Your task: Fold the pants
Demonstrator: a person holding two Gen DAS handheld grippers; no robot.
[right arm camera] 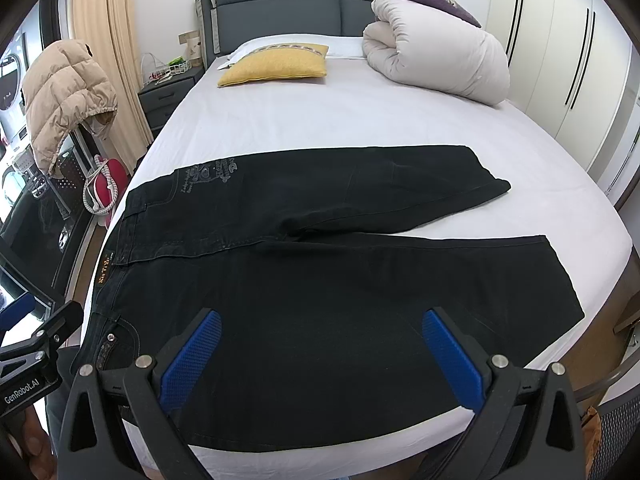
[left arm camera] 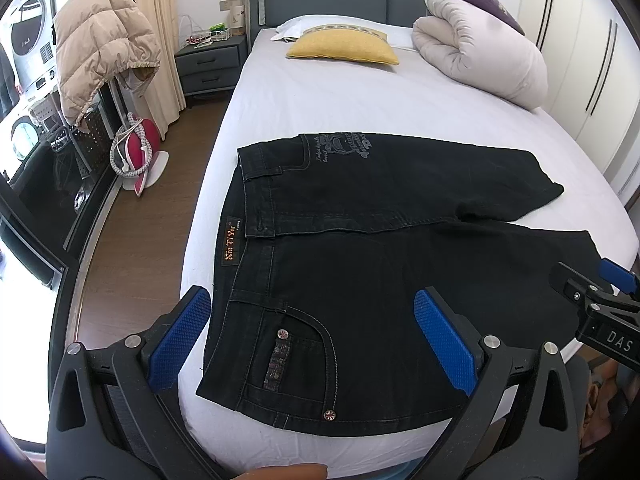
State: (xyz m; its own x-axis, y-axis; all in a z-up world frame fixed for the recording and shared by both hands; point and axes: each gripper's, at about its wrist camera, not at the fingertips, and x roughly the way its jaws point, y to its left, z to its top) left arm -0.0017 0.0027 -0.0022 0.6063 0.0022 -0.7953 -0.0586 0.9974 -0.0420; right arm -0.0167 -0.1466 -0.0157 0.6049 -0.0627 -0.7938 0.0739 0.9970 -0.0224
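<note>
I have the pants (left arm camera: 360,264) laid flat and unfolded across the foot of the bed (left arm camera: 320,96), long axis running from 9 o'clock, where the waistband sits, to 3 o'clock, where both hems end. The legs split in a narrow V, the far one angling toward 2 o'clock. My left gripper (left arm camera: 316,340) hovers over the near hip pocket, jaws wide apart and empty; my right gripper (right arm camera: 320,360) hovers over the near leg toward the knee, equally wide and empty. So left is nearer the waist, right nearer the hems. The near edge of the pants lies just beside the mattress edge at 6 o'clock. Bare sheet stretches toward 12 o'clock, well short of the pillow (right arm camera: 276,65) and duvet (right arm camera: 436,56).
</note>
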